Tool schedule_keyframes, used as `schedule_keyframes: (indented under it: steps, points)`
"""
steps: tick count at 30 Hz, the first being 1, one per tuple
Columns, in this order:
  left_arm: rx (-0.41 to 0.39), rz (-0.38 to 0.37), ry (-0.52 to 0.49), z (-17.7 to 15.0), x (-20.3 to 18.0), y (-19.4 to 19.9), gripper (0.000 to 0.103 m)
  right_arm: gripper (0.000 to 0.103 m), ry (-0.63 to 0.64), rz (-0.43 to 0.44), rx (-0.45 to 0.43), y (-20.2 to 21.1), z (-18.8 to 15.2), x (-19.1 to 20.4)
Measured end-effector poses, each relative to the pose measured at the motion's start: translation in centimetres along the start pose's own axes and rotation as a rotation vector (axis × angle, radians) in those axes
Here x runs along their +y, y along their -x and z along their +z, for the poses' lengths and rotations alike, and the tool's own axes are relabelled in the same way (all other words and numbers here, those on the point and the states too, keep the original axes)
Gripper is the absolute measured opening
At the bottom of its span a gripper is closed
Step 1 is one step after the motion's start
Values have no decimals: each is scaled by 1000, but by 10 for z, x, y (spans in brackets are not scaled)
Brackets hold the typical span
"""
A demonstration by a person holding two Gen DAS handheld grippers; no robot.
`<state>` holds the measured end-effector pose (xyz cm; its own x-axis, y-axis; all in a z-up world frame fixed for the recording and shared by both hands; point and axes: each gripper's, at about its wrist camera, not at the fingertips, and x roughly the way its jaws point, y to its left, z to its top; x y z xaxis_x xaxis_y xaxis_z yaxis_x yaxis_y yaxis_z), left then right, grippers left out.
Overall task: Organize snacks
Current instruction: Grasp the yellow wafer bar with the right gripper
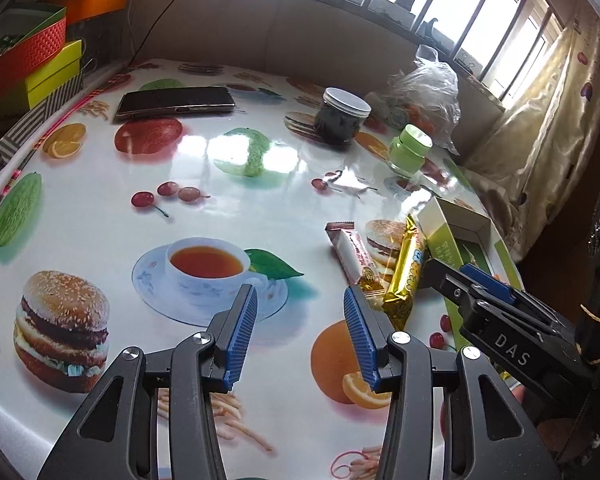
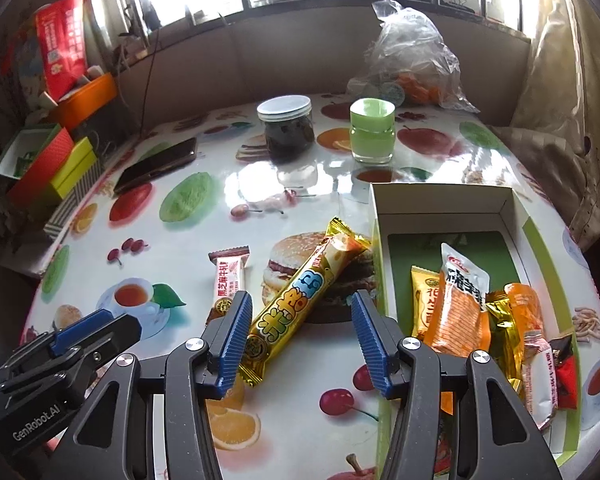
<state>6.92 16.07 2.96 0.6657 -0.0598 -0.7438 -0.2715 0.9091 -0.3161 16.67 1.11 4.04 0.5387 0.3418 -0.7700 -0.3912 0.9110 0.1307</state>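
Both tongs empty, gold snack bar next in line

Your right tongs (image 2: 300, 340) stand open, empty, over the near end of the gold snack bar (image 2: 300, 304) on the worktop (image 2: 300, 184); your left tongs (image 1: 300, 336) hang open and hold nothing. The bar lies slantwise, its far end just beside the box (image 2: 440, 200) wall. Close off-centre and it may skid on the glossy cover, nudging the pink-and-white bar (image 2: 228, 280) beside it.
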Motion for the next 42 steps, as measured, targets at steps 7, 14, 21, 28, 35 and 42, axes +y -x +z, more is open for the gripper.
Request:
schedule_keyframes:
  steps: [7,14,21,28,35,42]
  points:
    - [6,8,23,2,14,-4,47,47,20,-59,41,-25,4,11]
    - [19,4,31,3,19,-9,47,40,22,-84,64,-40,6,13]
    - [24,4,38,4,22,-11,47,22,43,-60,86,-47,3,19]
    - [25,12,40,5,24,-11,47,22,74,14,96,-44,-4,36]
    - [37,15,33,7,22,-14,47,22,75,88,114,-41,-10,46]
    - [54,-11,17,12,14,-20,47,22,76,57,101,-32,-18,39]
